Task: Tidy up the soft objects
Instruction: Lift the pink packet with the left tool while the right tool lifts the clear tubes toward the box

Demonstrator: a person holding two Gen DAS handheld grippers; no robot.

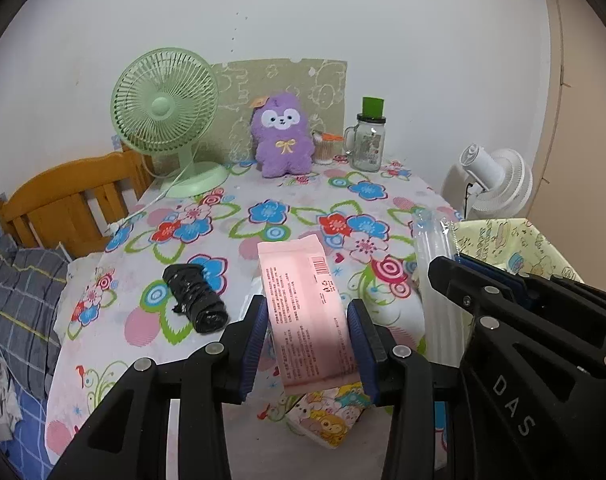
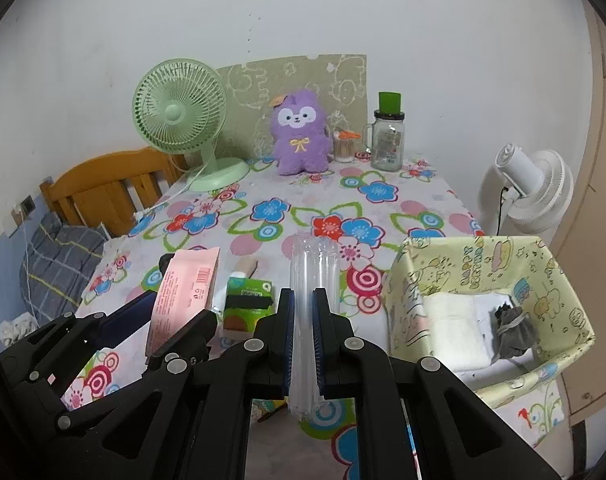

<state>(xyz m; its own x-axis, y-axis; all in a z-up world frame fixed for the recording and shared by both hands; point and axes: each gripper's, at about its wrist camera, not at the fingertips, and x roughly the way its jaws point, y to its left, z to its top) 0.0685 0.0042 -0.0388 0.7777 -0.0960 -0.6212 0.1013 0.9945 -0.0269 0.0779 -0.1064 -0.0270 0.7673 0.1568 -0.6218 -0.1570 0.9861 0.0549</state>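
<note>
Holding: left gripper (image 1: 307,344) clamps pink pack (image 1: 307,308), centre frame; right gripper (image 2: 303,344) pinches clear plastic sleeve (image 2: 313,280)
Done: white pad, grey pouch (image 2: 511,332) in box (image 2: 483,256), right
Left: black roll (image 1: 195,300), green pack (image 2: 249,300) on table (image 2: 303,200)

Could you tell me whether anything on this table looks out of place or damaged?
Nothing looks spilled or damaged. The one oddity is a crumpled black roll lying askew on the floral tablecloth, apart from the paper-lined box where soft items already sit.
</note>
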